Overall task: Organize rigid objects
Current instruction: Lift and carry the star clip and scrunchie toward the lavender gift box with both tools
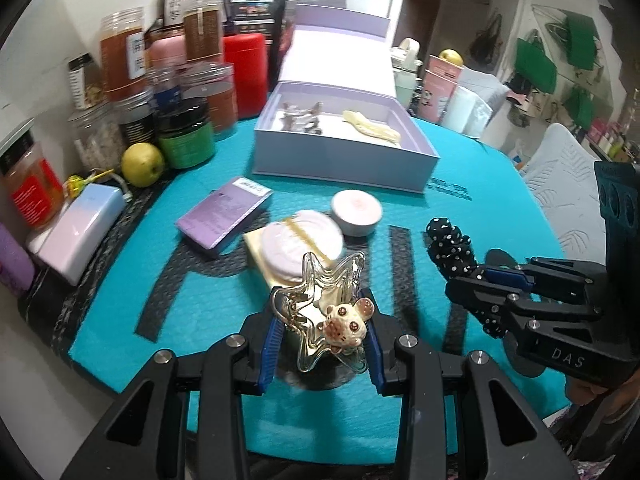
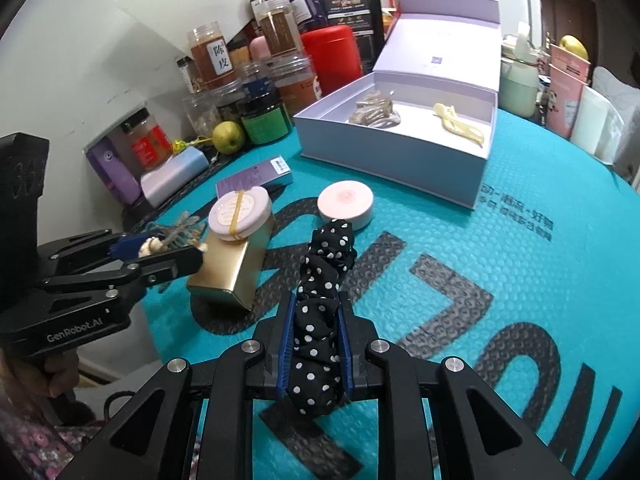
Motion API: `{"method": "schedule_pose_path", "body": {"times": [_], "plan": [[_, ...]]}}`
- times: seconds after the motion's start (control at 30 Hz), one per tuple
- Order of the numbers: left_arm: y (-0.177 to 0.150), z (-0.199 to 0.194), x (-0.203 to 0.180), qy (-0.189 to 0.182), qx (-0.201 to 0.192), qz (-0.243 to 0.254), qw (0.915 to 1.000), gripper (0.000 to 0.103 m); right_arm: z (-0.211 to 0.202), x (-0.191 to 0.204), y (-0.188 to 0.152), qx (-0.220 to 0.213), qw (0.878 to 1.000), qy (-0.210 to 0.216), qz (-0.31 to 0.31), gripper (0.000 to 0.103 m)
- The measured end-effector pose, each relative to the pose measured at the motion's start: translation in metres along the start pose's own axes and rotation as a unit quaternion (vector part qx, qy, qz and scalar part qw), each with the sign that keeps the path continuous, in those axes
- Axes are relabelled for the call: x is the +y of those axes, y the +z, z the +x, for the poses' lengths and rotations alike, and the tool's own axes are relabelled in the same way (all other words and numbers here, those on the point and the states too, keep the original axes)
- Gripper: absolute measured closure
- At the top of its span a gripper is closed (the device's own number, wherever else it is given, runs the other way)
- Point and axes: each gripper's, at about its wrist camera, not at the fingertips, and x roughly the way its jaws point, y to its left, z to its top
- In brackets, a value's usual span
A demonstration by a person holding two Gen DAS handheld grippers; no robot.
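Observation:
My left gripper [image 1: 322, 314] is shut on a clear star-shaped hair clip [image 1: 320, 280] with a small cream mouse charm [image 1: 346, 324], held above the teal mat. My right gripper [image 2: 316, 312] is shut on a black polka-dot scrunchie [image 2: 326, 264] that sticks up past the fingertips. Each gripper appears in the other's view: the right gripper [image 1: 480, 276] with the scrunchie [image 1: 448, 240], and the left gripper [image 2: 168, 248] with the clip [image 2: 180, 230]. Behind stands an open lavender box [image 1: 344, 160] [image 2: 400, 160] holding a brown claw clip [image 1: 302, 118] [image 2: 374, 112] and a cream clip [image 1: 372, 126] [image 2: 460, 124].
On the teal mat [image 2: 520, 240] lie a round pink tin [image 2: 346, 202], a gold box [image 2: 232, 268] with a round lilac case [image 2: 240, 212] on top, and a small purple box [image 1: 224, 216]. Jars, a red canister [image 1: 246, 72], a green apple [image 1: 142, 164] and a power bank [image 1: 84, 224] crowd the back left.

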Motion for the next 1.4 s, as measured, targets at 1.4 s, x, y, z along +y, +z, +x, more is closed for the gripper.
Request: {"method": "schedule_pose_path", "body": {"times": [1.4], "plan": [[0.093, 0.033, -0.04, -0.038, -0.022, 0.063, 0.997, 0.068, -0.021, -0.036, 0.071, -0.035, 0.999, 0.017, -0.021, 0.083]]}}
